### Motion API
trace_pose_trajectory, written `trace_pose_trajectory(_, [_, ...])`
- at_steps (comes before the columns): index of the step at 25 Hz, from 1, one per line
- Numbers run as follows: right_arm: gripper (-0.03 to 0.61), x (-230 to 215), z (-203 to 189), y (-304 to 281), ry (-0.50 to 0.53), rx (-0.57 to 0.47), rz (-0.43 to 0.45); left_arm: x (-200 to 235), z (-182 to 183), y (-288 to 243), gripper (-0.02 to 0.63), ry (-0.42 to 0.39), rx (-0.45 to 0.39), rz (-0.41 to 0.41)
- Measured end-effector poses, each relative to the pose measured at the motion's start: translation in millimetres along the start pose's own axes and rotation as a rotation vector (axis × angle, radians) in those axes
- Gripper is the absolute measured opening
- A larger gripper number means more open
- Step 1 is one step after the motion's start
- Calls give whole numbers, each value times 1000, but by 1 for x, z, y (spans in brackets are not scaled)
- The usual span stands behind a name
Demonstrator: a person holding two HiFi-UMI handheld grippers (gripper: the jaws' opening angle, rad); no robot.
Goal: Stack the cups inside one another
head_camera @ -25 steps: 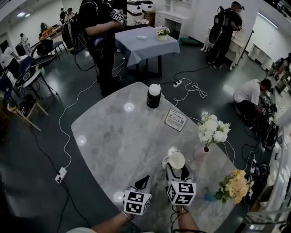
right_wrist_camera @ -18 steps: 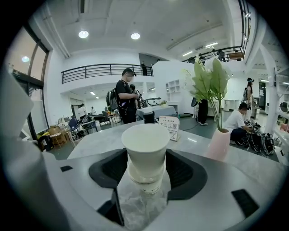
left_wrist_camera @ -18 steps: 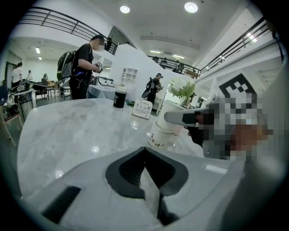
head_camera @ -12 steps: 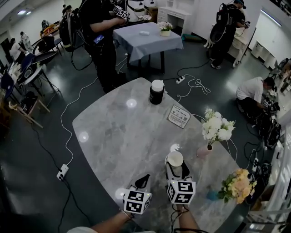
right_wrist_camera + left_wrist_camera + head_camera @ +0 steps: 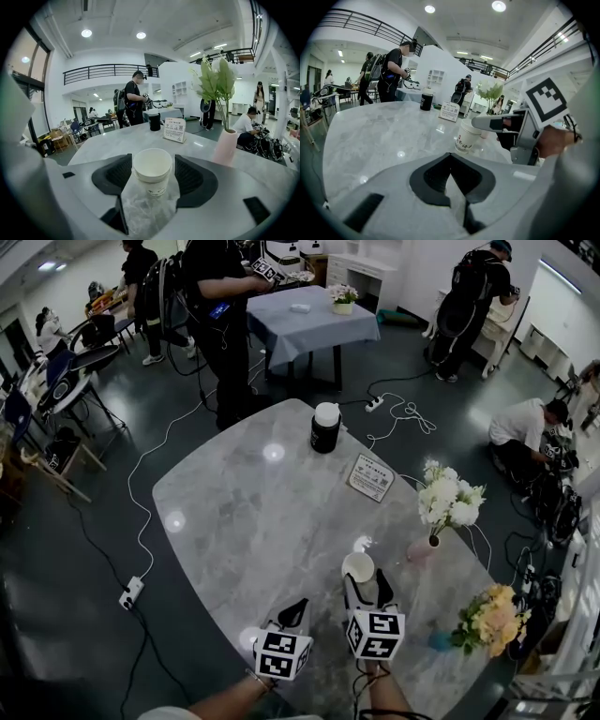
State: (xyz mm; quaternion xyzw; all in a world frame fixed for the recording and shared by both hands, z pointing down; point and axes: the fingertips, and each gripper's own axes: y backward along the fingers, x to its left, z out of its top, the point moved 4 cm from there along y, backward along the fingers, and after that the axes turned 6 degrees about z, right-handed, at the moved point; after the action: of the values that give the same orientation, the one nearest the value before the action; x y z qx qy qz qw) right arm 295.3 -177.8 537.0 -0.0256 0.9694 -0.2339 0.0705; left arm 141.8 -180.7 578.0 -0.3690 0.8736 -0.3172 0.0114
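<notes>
While right tool (image 5: 367, 585) straddles paper cup (image 5: 152, 172), jaws spread wide, not squeezing, left tool (image 5: 450, 169) at its 9 o'clock is closed, empty; grasp step, next prob. clamp & lift.

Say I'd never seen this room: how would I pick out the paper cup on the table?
Find the grey marble table and look to its near end. The white paper cup stands upright there between the open jaws of the right tool. Unlike the pink vase beside it, it holds no flowers, and unlike the black jar far across, it has no lid.
</notes>
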Motion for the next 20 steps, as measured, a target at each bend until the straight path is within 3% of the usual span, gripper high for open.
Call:
trace_pose_trajectory(7, [233, -2, 13, 22, 2, -98, -35, -4, 0, 6, 6, -6, -8, 2])
trace_pose_trajectory(10, [80, -5, 15, 30, -3, -118, -73, -7, 1, 9, 7, -12, -11, 2])
trace_pose_trajectory(20, [8, 1, 8, 57, -41, -100, -65, -20, 9, 30, 7, -49, -21, 5])
